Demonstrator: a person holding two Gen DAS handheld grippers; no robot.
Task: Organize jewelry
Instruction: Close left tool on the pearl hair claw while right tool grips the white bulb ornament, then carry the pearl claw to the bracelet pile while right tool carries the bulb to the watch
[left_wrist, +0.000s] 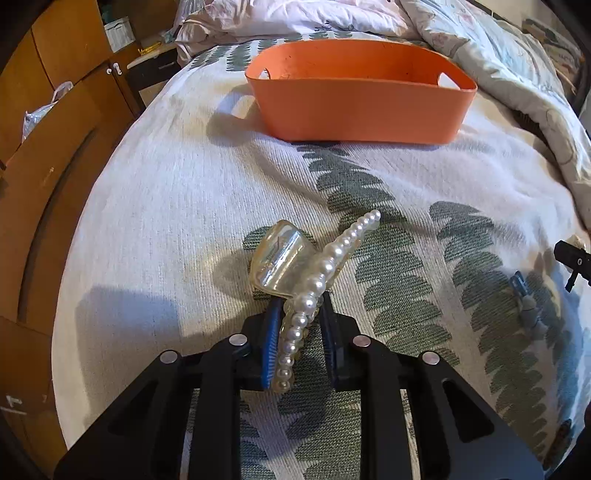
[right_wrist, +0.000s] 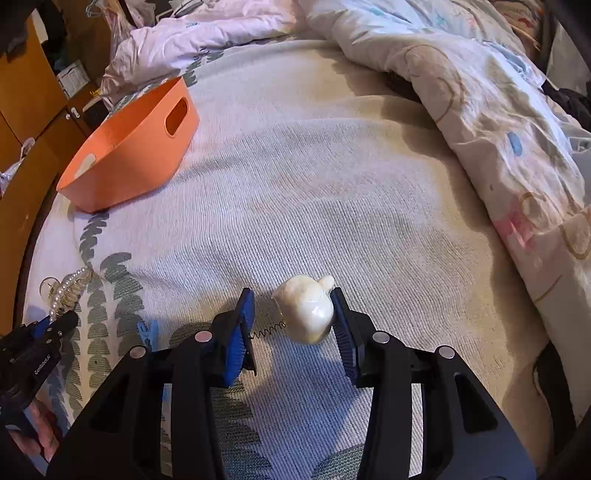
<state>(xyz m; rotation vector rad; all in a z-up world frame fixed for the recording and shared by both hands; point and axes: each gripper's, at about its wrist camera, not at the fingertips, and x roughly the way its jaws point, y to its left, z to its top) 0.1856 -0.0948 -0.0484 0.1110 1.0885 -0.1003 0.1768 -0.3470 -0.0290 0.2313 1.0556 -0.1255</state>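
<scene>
My left gripper (left_wrist: 298, 314) is shut on a pearl hair claw clip (left_wrist: 314, 280), clear with a row of white pearls, held just above the bedspread. The clip also shows in the right wrist view (right_wrist: 64, 291) at the far left. My right gripper (right_wrist: 293, 314) is open around a cream pearly shell-shaped ornament (right_wrist: 306, 314) with a small coil spring (right_wrist: 267, 330); the ornament rests on the bed against the right finger pad. An empty orange basket (left_wrist: 360, 107) stands farther up the bed; it also shows in the right wrist view (right_wrist: 129, 155).
A small blue clip (left_wrist: 522, 291) lies on the leaf-patterned bedspread to the right; it shows in the right wrist view (right_wrist: 147, 332) too. A rumpled duvet (right_wrist: 480, 110) covers the right and far side. Wooden cabinets (left_wrist: 44, 147) stand left of the bed.
</scene>
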